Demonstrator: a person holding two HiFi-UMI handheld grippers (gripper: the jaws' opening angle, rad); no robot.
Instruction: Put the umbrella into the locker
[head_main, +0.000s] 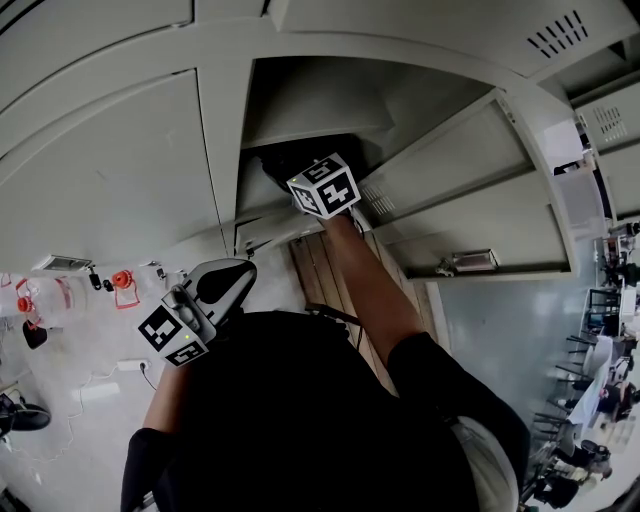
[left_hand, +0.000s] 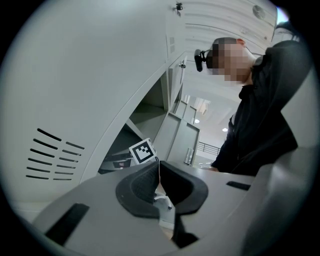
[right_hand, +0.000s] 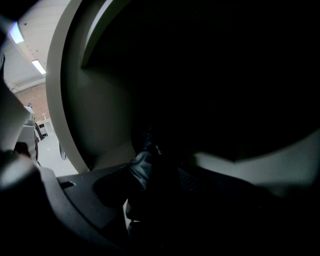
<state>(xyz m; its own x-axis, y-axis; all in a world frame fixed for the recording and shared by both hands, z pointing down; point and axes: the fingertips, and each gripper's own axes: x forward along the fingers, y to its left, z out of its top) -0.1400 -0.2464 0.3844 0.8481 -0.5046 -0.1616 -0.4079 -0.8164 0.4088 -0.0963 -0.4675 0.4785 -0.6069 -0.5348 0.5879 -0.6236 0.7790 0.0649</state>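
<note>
The grey locker (head_main: 225, 150) has one compartment open, its door (head_main: 470, 165) swung out to the right. My right arm reaches into that compartment, where the marker cube (head_main: 323, 186) shows at the opening and the jaws are hidden inside. In the right gripper view it is very dark. The right gripper (right_hand: 155, 175) is closed around the dark folded umbrella (right_hand: 140, 167), which fills the space between the jaws. The left gripper (left_hand: 159, 172) is shut and holds nothing. It stays low at my left side (head_main: 222, 283), pointing towards the locker bank.
Closed locker doors (head_main: 100, 180) stand left of the open compartment, one with vent slots (left_hand: 55, 160). A wooden board (head_main: 325, 265) lies below the opening. Red items (head_main: 122, 280) and cables (head_main: 125, 366) lie on the floor at left. Chairs and desks (head_main: 600, 380) crowd the far right.
</note>
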